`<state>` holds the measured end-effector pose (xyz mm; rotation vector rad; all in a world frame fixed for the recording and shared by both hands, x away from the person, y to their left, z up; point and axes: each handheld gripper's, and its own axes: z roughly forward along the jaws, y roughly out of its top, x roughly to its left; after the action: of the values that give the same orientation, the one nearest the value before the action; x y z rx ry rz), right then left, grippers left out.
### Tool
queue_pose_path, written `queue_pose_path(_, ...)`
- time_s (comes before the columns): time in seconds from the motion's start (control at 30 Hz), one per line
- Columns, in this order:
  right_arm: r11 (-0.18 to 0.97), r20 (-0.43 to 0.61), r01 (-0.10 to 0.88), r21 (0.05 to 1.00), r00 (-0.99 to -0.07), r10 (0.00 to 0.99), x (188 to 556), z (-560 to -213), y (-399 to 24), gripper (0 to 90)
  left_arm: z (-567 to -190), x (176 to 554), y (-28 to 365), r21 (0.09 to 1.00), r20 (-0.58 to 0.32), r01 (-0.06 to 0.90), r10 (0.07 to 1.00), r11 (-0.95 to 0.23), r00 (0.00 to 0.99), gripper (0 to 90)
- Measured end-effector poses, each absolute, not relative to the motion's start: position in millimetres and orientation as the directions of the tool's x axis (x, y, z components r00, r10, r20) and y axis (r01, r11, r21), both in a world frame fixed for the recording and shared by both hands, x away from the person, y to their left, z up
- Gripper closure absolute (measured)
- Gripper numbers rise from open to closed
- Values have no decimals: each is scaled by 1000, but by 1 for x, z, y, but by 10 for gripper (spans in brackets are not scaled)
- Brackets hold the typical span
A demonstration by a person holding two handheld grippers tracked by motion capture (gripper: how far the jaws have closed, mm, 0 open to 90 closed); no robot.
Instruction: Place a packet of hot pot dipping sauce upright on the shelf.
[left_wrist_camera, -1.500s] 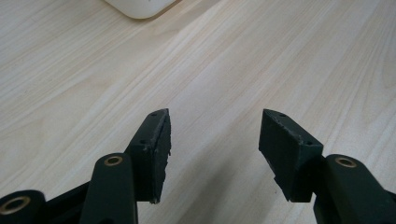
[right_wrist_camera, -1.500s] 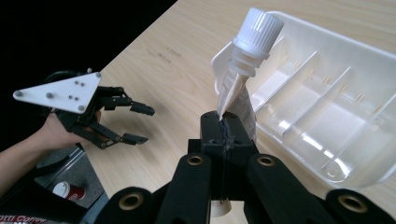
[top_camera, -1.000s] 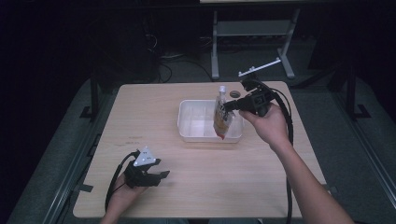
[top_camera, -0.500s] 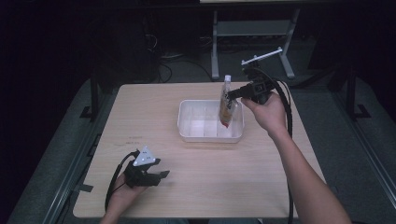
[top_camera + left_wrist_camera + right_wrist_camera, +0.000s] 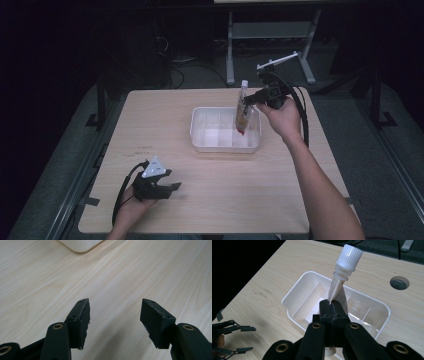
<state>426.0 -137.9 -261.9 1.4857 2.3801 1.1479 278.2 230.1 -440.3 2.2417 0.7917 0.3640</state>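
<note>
The wooden table (image 5: 215,200) carries a white divided tray (image 5: 200,135) past its middle, and the work in hand is the lifting of a squeeze pouch out of that tray.

The right gripper (image 5: 254,99) is pressed together on the pouch (image 5: 242,112), pinching its flat body a little below the neck. From those jaws the pouch's long axis runs nearly upright: the white screw cap (image 5: 349,255) stands above and just beyond the tips, tilted slightly away, while the reddish lower end hangs beneath them over the tray's right-hand compartments. Whether that end clears the dividers I cannot tell. Any coming move turns on this: the pouch hangs straight below the grip, so it travels wherever the right hand goes.

The left gripper (image 5: 172,186) rests low on the near left of the table, jaws spread with nothing between them, well apart from the tray; the right hand is plainly the nearer one.

Against a second ago, the right gripper has carried the pouch farther from the person and stood it more upright; the left has kept its place.
</note>
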Motion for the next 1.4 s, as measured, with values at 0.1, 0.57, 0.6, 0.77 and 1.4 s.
queue_pose_path(0.1, 235, 283, 730, 642, -510, 812, 429, -265, -137, 892, -440, 278, 230, 713, 25, 433, 636, -552, 771, 404)
queue_pose_path(0.57, 216, 293, 760, 612, -472, 831, 441, -289, -136, 892, -439, 278, 232, 719, 21, 433, 639, -544, 769, 405)
queue_pose_path(0.6, 215, 295, 764, 609, -469, 833, 441, -291, -136, 892, -439, 278, 232, 719, 21, 433, 639, -543, 769, 405)
queue_pose_path(0.77, 206, 302, 771, 602, -459, 836, 444, -298, -136, 892, -439, 278, 232, 720, 20, 433, 641, -541, 768, 405)
queue_pose_path(1.4, 193, 314, 794, 577, -433, 845, 449, -318, -133, 891, -439, 278, 232, 720, 17, 434, 639, -541, 769, 404)
